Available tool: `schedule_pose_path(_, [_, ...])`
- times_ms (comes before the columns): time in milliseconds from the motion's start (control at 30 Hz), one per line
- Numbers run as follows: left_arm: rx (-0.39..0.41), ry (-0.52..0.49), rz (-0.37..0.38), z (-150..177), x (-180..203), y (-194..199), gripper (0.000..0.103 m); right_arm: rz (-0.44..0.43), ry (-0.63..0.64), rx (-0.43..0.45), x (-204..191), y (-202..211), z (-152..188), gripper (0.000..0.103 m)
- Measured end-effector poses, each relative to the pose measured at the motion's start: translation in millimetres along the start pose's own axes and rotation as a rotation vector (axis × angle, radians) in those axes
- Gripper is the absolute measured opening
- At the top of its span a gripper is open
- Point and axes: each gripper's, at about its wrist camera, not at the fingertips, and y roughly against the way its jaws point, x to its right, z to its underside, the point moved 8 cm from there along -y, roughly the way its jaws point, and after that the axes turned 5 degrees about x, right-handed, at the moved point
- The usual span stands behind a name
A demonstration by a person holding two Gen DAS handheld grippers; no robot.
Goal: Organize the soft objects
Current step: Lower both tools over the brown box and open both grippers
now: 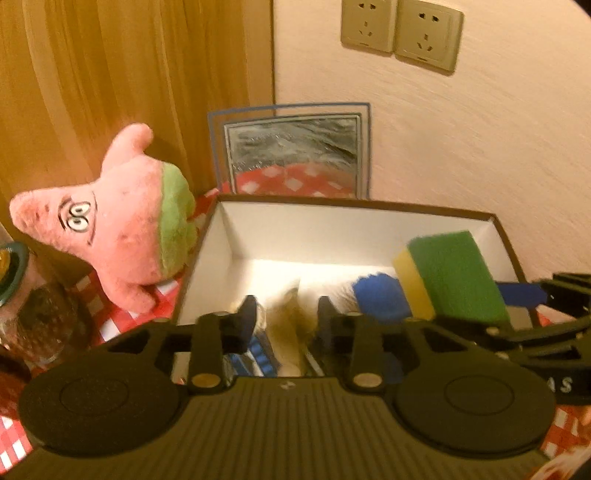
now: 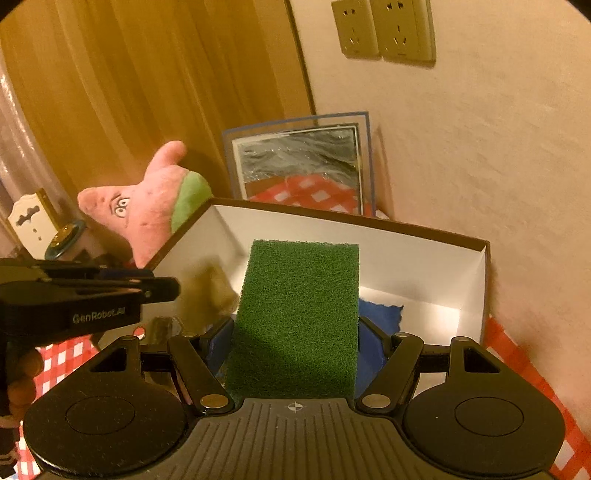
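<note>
From the left wrist camera, the left gripper (image 1: 286,314) hangs over the near end of an open white-lined cardboard box (image 1: 236,236). Its jaws stand part-way apart with nothing pressed between them. Below the gap lies a brownish furry thing (image 1: 291,321), blurred and half hidden by the fingers, so what it is cannot be told. A blue cloth (image 1: 380,299) lies further right in the box. The yellow-and-green sponge (image 1: 454,275) hovers over the box's right part, and here its yellow foam side shows. The right gripper comes in from the right edge, mostly cut off. A pink starfish plush toy (image 1: 125,225) leans against the box's left wall outside it, on a red checked tablecloth (image 1: 103,325). A glass jar (image 1: 40,321) at the left edge is cut off. A framed picture (image 1: 291,155) stands behind the box, with two wall sockets (image 1: 402,33) above.

From the right wrist camera, the right gripper (image 2: 295,332) clamps the sponge (image 2: 299,317) across its width, jaws wide. Only the green scouring face shows, and it hides much of the box floor. The sponge is above the box (image 2: 417,243), not resting in it. The left gripper (image 2: 162,286) enters side-on from the left, so its gap cannot be read here. This view alone shows a small cream tag-shaped object (image 2: 33,225) behind the plush toy (image 2: 147,210).
</note>
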Motion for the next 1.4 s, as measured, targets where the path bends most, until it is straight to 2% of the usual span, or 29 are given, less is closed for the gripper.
schedule_pose_path(333, [-0.041,0.019,-0.003,5.1,-13.7,-5.0,0.039,-0.009,0.014,-0.015,-5.2,-12.6,-0.8,0.07])
schedule_pose_path(500, [-0.047,0.023,-0.001,8.6,-14.5,-0.3,0.039,-0.026,0.005,0.03,-10.9,-14.1,-8.9,0.07])
schedule_pose_path(567, [-0.048,0.025,0.0,9.0,-14.1,2.4,0.039,-0.028,-0.013,0.057,-11.6,-14.2,-13.9,0.073])
schedule_pose_path(633, [-0.047,0.025,0.0,10.1,-14.3,5.4,0.039,-0.019,-0.032,0.09,-10.4,-12.6,-18.7,0.084])
schedule_pose_path(767, [-0.044,0.023,0.001,13.7,-15.5,12.8,0.041,-0.009,-0.029,0.121,-9.0,-5.5,-22.6,0.089])
schedule_pose_path(1100, [-0.05,0.042,0.008,32.8,-21.0,38.7,0.044,0.01,-0.004,0.083,-7.6,22.5,1.1,0.09])
schedule_pose_path(1400, [-0.04,0.084,0.02,56.1,-25.2,80.5,0.044,0.002,-0.032,0.067,-8.4,60.0,27.5,0.09])
